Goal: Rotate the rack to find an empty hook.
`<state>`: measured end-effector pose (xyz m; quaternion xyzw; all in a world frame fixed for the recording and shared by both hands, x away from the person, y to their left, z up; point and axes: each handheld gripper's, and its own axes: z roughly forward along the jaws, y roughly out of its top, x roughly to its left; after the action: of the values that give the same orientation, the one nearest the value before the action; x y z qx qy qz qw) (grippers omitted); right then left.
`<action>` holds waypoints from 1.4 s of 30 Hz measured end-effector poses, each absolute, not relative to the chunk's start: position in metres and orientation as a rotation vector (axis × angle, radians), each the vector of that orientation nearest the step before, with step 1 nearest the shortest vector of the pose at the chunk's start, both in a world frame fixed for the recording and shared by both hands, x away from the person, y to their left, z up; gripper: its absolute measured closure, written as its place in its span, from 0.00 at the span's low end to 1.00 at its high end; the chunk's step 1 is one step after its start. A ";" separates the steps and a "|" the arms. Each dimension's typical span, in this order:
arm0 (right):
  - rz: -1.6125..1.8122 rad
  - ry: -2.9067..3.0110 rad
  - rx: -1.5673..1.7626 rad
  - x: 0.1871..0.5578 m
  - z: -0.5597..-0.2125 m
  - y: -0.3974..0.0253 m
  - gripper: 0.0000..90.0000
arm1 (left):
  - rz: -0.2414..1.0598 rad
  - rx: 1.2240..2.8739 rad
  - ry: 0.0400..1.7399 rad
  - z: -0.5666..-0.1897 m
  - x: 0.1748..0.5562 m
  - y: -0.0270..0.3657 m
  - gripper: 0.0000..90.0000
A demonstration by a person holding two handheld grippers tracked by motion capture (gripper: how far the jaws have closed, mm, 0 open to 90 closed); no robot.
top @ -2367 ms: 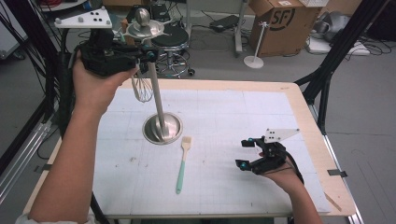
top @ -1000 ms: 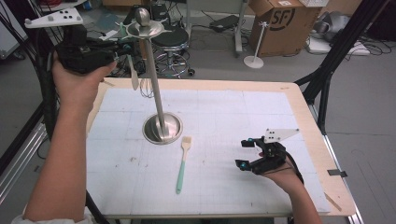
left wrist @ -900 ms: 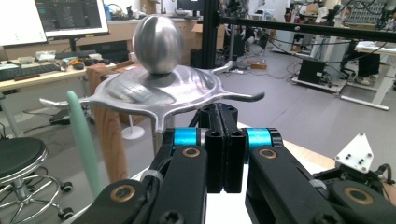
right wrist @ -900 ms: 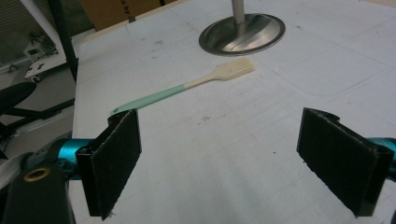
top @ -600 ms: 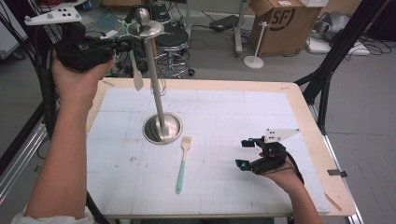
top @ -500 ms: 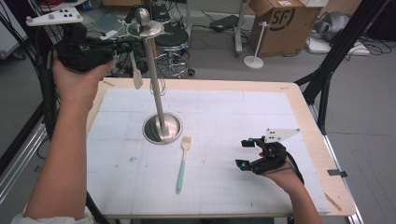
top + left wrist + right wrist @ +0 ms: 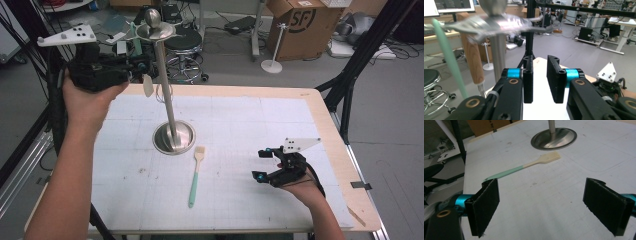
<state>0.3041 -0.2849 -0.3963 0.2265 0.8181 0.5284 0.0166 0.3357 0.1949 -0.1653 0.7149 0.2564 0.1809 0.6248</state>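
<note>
Leftward and slightly back from the stand (image 7: 167, 100) is where the left gripper (image 7: 143, 66) has shifted, no longer carrying the whisk (image 7: 472, 60). Nearest, the right gripper (image 7: 257, 164) rests on the table (image 7: 310, 100), jaws spread wide and empty. Beyond it lies the brush (image 7: 196, 172), long axis running near to far, bristles toward the stand's base, mint handle toward the person. Farther, the whisk hangs beside the pole under the top arms, long axis vertical, wooden handle up, wires down; blur hides its hook, so seating is probable only. The left gripper's jaws stand slightly parted, empty. Hanging appears complete; the next move calls for a pickup of the brush.
</note>
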 end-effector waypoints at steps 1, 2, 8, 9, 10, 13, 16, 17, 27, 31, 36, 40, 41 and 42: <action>1.641 2.543 0.703 0.304 -0.396 -0.285 0.15 | 0.409 1.644 0.586 -0.168 0.335 0.194 0.82; 1.637 2.546 0.702 0.304 -0.397 -0.284 0.15 | 0.406 1.650 0.585 -0.170 0.334 0.193 0.79; 1.642 2.540 0.702 0.304 -0.396 -0.285 0.15 | 0.378 1.669 0.586 -0.183 0.332 0.190 0.69; 1.643 2.540 0.703 0.304 -0.396 -0.285 0.15 | 0.375 1.671 0.587 -0.185 0.332 0.190 0.67; 1.642 2.541 0.702 0.304 -0.396 -0.285 0.15 | 0.370 1.671 0.586 -0.186 0.332 0.190 0.65; 1.642 2.543 0.699 0.304 -0.396 -0.285 0.15 | 0.365 1.671 0.593 -0.191 0.331 0.189 0.59; 1.642 2.540 0.701 0.304 -0.396 -0.285 0.15 | 0.368 1.674 0.610 -0.197 0.330 0.190 0.53; 1.644 2.540 0.700 0.304 -0.396 -0.285 0.15 | 0.365 1.675 0.612 -0.199 0.330 0.191 0.52; 1.632 2.545 0.696 0.304 -0.397 -0.284 0.15 | 0.360 1.673 0.640 -0.223 0.326 0.198 0.42; 1.631 2.548 0.699 0.304 -0.397 -0.284 0.15 | 0.363 1.680 0.656 -0.232 0.327 0.197 0.37; 1.631 2.548 0.699 0.304 -0.398 -0.283 0.15 | 0.372 1.695 0.656 -0.240 0.326 0.194 0.36; 1.630 2.549 0.701 0.304 -0.397 -0.284 0.15 | 0.376 1.719 0.649 -0.250 0.326 0.189 0.32; 1.634 2.546 0.701 0.304 -0.397 -0.284 0.15 | 0.377 1.726 0.646 -0.252 0.326 0.188 0.32; 1.633 2.547 0.700 0.304 -0.397 -0.284 0.15 | 0.377 1.728 0.650 -0.253 0.326 0.187 0.31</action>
<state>0.3041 -0.2841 -0.3974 0.2252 0.8200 0.5258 0.0179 0.3256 0.1872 -0.2531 0.7416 0.2789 0.1619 0.5882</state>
